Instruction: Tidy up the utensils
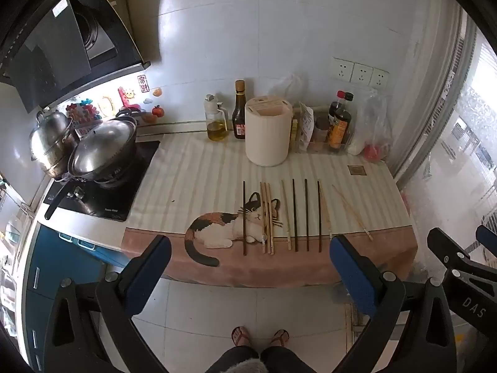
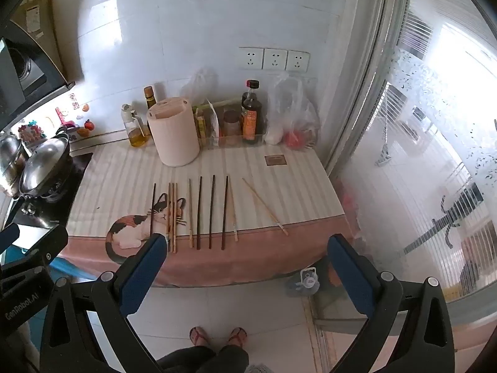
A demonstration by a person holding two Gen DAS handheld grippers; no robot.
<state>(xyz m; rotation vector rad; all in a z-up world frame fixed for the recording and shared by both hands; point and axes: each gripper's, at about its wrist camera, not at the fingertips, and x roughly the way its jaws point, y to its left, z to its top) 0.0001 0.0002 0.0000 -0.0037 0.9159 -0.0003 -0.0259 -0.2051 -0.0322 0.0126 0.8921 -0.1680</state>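
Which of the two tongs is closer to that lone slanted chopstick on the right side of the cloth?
The right. The right tongs hang open almost straight in front of the slanted chopstick; the left tongs, also open, face the cat picture, further to its left.

Chopsticks (image 1: pixel 295 216) are a mix of pale bare wood and dark lacquered-looking ones, lying on a matt printed cloth (image 1: pixel 192 171). The cream holder (image 1: pixel 268 132) looks like smooth matt plastic. Pots (image 1: pixel 102 152) are shiny steel, wall tiles (image 1: pixel 279 31) glossy white.
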